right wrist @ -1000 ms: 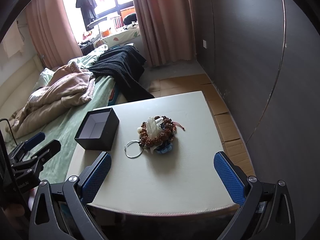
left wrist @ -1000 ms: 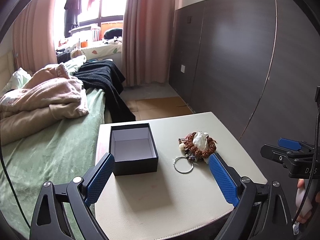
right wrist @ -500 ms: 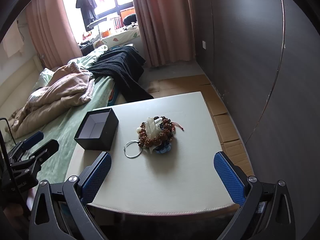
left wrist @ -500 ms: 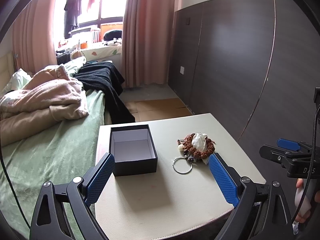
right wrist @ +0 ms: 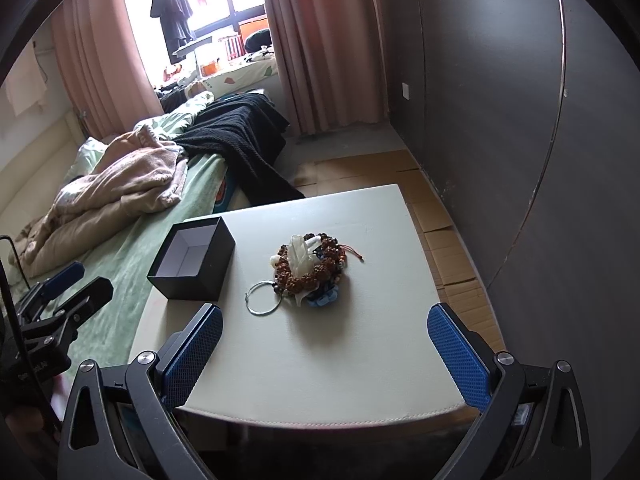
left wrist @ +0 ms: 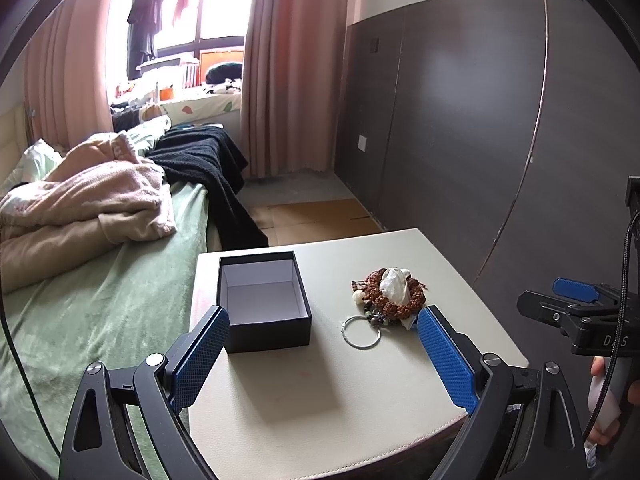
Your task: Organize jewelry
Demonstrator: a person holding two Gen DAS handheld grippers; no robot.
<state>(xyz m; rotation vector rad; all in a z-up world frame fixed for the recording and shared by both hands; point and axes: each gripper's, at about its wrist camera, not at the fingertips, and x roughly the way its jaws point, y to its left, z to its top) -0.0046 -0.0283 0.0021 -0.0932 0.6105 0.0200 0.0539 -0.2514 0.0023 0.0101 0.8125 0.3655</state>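
A pile of jewelry (left wrist: 390, 296) (right wrist: 310, 264) lies on a small white table (left wrist: 320, 380) (right wrist: 352, 352): brown bead bracelets, a white pendant, a blue piece and a silver ring (left wrist: 361, 332) (right wrist: 262, 298). An open black box (left wrist: 262, 300) (right wrist: 192, 264) with a white inside stands left of the pile and holds nothing. My left gripper (left wrist: 324, 360) is open and empty over the table's near edge. My right gripper (right wrist: 326, 352) is open and empty, short of the pile. Each gripper also shows at the edge of the other's view.
A bed (left wrist: 100, 280) with a green sheet, a beige blanket and a black garment runs along the table's left side. A dark panelled wall (left wrist: 480, 140) stands to the right. Cardboard sheets (right wrist: 444, 220) cover the floor beyond the table.
Both views have shifted only slightly; the table and jewelry sit a touch lower and closer in frame. Nothing was taken hold of or moved.
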